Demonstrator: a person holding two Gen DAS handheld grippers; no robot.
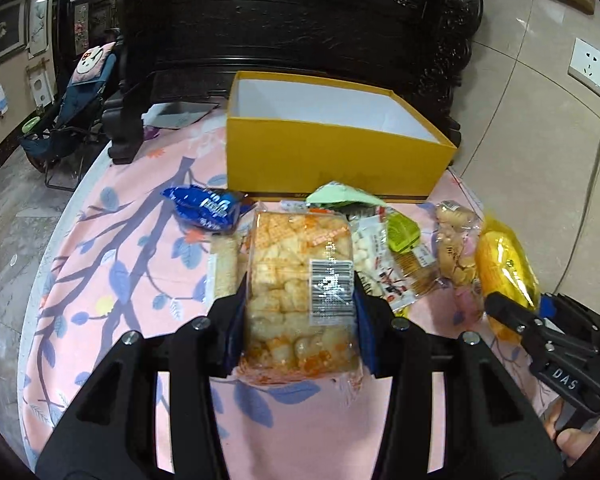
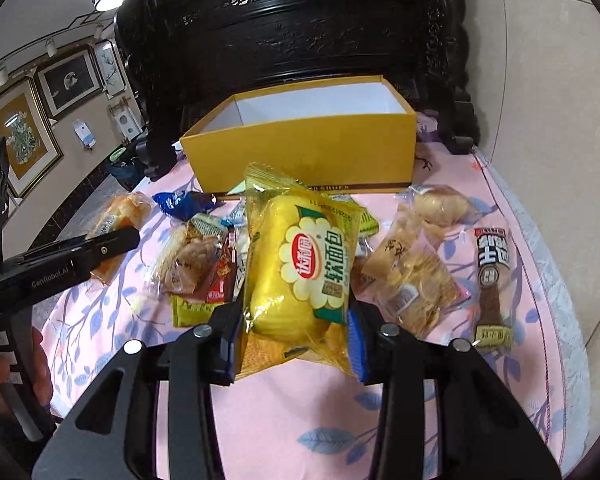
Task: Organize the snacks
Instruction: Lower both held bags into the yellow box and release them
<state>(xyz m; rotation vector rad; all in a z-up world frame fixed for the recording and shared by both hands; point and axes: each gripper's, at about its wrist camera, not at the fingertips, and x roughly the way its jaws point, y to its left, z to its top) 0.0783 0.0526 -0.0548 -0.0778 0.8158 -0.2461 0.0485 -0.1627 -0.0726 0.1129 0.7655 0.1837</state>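
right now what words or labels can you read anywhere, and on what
"DAS": on the right tongs.
"GenRobot.AI": on the left tongs.
"软面包": on the yellow bread pack in the right tongs.
Red oval logo above it: too blurred.
Barcode label on the clear cracker pack: unreadable.
Brown bar wrapper: unreadable.

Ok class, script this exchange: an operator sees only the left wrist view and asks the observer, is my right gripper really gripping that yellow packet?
Observer: Yes. The right gripper is shut on the yellow packet, with a pad on each side.
Operator: What's on its front?
Observer: A white flower-shaped label with a red oval.
Operator: Any snack further right that I miss?
Observer: A long brown bar lies alone at the far right of the cloth.
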